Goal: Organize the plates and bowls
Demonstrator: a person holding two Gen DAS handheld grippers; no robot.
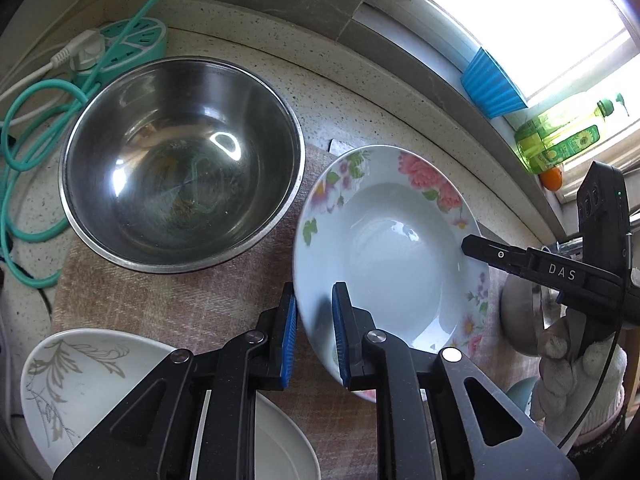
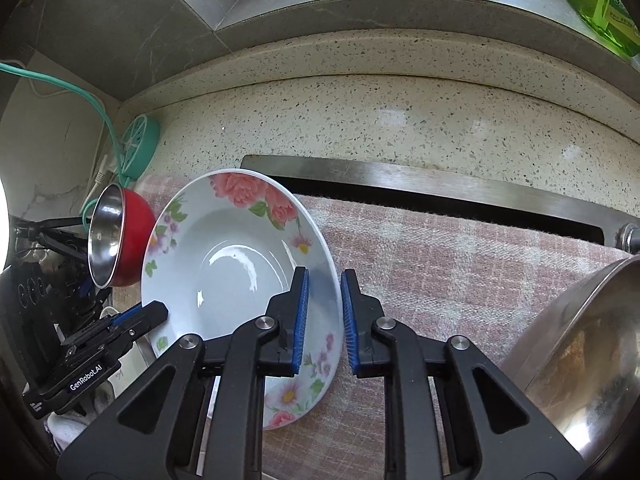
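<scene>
A white deep plate with pink flowers (image 1: 388, 248) is tilted above the checked cloth (image 1: 180, 308). My left gripper (image 1: 315, 334) is shut on its near-left rim, with a blue pad on each side of the edge. My right gripper (image 2: 325, 320) is shut on the opposite rim of the floral plate (image 2: 224, 264); its finger shows at the plate's right edge in the left wrist view. A large steel bowl (image 1: 180, 164) stands left of the plate, and its outside shows red (image 2: 132, 232). A white plate with grey leaves (image 1: 80, 380) lies under my left gripper.
A teal power strip (image 1: 136, 40) and looped teal cable lie behind the steel bowl. On the window ledge stand a blue ribbed cup (image 1: 490, 84) and a green bottle (image 1: 560, 140). Another steel vessel (image 2: 580, 360) sits right of the plate. A gloved hand (image 1: 576, 372) holds the right gripper.
</scene>
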